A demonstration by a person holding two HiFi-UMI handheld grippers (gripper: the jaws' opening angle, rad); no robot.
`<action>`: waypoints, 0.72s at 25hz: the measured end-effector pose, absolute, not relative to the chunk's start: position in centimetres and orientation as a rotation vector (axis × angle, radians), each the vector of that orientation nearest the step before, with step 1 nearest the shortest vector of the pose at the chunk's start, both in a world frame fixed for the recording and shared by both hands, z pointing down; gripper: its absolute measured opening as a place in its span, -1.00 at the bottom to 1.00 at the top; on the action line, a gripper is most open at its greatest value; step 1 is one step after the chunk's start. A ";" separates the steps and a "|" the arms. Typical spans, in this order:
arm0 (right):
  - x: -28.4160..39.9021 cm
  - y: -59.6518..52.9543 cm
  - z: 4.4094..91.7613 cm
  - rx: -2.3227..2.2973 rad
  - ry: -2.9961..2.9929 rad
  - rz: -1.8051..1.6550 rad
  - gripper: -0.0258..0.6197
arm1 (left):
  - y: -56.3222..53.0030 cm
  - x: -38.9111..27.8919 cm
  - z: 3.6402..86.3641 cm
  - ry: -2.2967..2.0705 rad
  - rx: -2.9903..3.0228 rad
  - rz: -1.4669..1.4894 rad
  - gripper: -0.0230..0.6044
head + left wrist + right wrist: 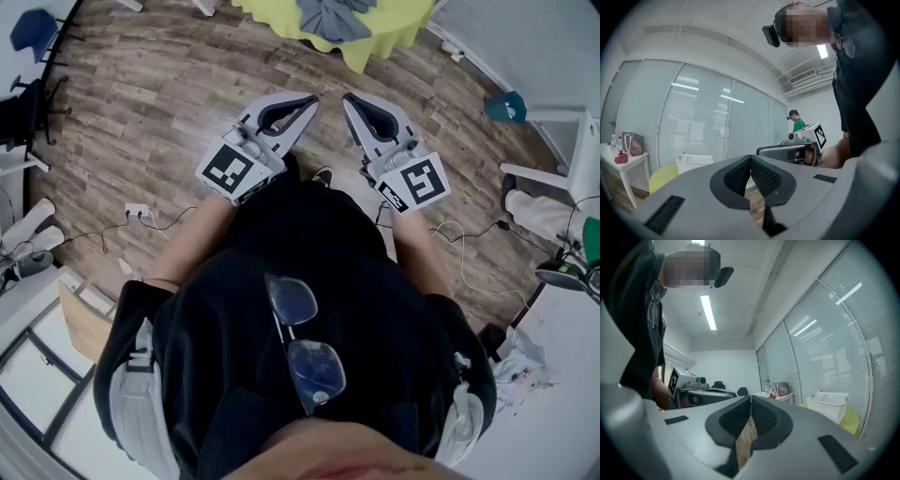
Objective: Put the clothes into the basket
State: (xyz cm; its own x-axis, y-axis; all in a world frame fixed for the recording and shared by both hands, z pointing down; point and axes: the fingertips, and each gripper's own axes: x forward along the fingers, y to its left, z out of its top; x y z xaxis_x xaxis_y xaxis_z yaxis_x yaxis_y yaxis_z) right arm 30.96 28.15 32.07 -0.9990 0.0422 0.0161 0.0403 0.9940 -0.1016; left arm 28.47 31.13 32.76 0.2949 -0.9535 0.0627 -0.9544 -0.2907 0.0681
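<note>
Grey clothes (334,17) lie on a yellow-covered table (380,37) at the top of the head view. A white slatted basket (695,162) stands on that yellow table (663,177); the right gripper view shows the basket (829,405) too. I hold both grippers side by side at waist height above the wooden floor, short of the table. My left gripper (311,100) is shut with nothing in it, its tips meeting in its own view (750,158). My right gripper (348,97) is also shut and empty (750,397).
A power strip (138,211) and loose cables lie on the floor at the left. A white side table (623,157) carries a bag and bottles. A white desk (562,375) stands at the lower right. Another person in green (797,123) stands far back by the glass wall.
</note>
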 end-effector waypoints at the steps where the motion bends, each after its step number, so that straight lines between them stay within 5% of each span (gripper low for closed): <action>1: 30.3 28.0 32.0 -0.064 -3.119 0.157 -0.84 | 30.9 27.9 32.8 -1.814 2.451 0.021 -0.89; 18: 19.8 25.2 33.0 0.006 -3.059 0.148 -0.84 | 26.9 17.0 33.6 -1.714 2.490 0.019 -0.89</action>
